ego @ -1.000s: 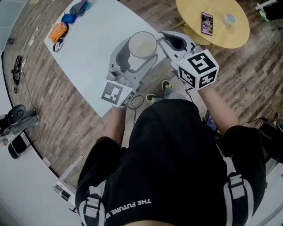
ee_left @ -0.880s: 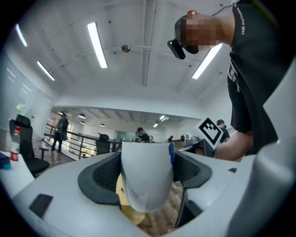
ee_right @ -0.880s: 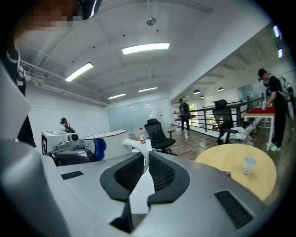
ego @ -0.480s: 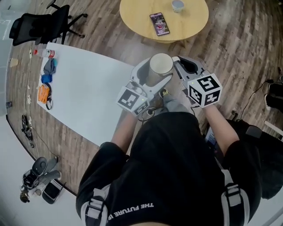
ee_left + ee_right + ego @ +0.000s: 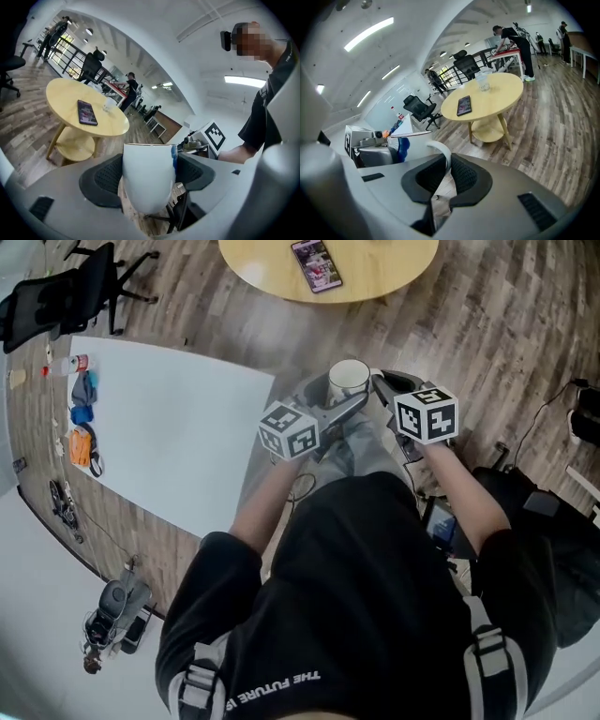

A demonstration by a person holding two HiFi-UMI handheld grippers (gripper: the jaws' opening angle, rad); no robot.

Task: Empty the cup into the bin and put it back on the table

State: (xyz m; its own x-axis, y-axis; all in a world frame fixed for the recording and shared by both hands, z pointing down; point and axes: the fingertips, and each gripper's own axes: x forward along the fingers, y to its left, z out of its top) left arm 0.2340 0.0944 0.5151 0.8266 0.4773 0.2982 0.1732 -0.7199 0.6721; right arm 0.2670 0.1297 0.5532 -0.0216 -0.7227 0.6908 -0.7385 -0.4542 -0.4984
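White cup point(image 5: 350, 379) hangs upright over the wood floor point(image 5: 487, 343), clear of the white table point(image 5: 169, 427), body clamped in the left gripper point(image 5: 147, 176) and handle point(image 5: 440, 150) pinched by the right gripper point(image 5: 445, 165); this looks like the carry toward a bin not in view, with tipping next.

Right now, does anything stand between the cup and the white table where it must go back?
Nothing visible does. The left gripper holds the cup by its body, the right gripper by its handle, over the floor beside the white table's corner. That near part is bare; small items lie only along its far edge.
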